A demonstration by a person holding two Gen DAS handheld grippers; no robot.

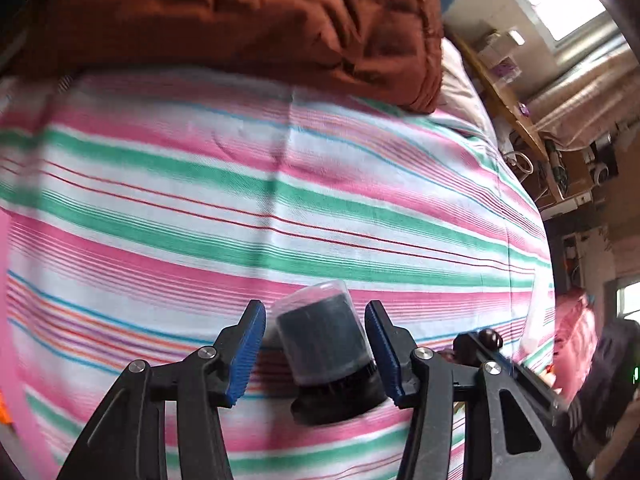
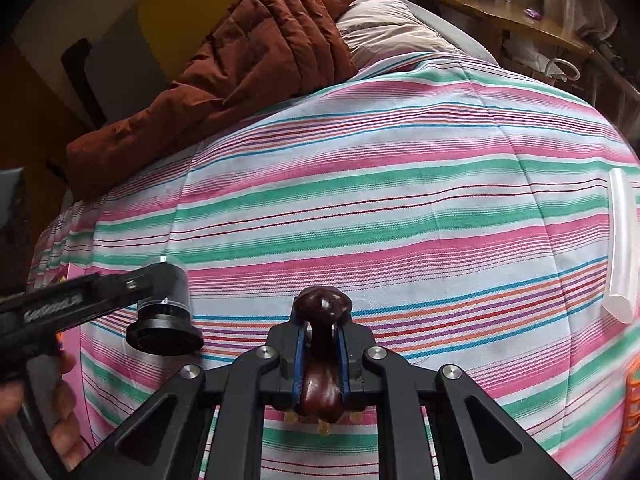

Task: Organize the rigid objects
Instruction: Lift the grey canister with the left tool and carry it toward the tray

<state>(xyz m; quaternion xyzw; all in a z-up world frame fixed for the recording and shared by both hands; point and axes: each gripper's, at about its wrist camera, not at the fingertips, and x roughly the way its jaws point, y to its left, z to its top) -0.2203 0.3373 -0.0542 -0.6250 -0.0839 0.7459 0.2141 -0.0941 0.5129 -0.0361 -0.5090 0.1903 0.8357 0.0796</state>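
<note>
So the whole thing is happening on a bed with a striped sheet (image 2: 360,184), pink, green and white bands with thin red and blue lines.

The left hand-held gripper (image 1: 316,350) is spread wide, blue ribbed pads well apart, and a small jar (image 1: 324,344) sits between them: black contents, clear plastic cover, black flared base. It's tilted, leaning away from the camera. From the left wrist view there's a gap on the left pad's side, and the right pad looks close to the jar's base, but I can't tell if it's actually touching. In the right wrist view the same jar (image 2: 166,312) shows up at the left edge with the left hand-held gripper's black frame (image 2: 60,304) alongside it, and its base is right down at the sheet.

The right hand-held gripper (image 2: 322,354) is closed tight on a dark brown glossy object (image 2: 320,336), kind of a knobbed wooden-looking piece. The rounded head pokes out past the fingertips and the body is clamped between the blue pads, above the sheet.

Other stuff: a translucent white tube (image 2: 620,240) lies on the sheet at the far right, well apart from both grippers. A rust-brown quilted blanket (image 2: 240,72) is bunched up at the head of the bed next to a pale pillow (image 2: 384,32). There's a wooden shelf (image 2: 500,12) past the bed with some boxes on it.
</note>
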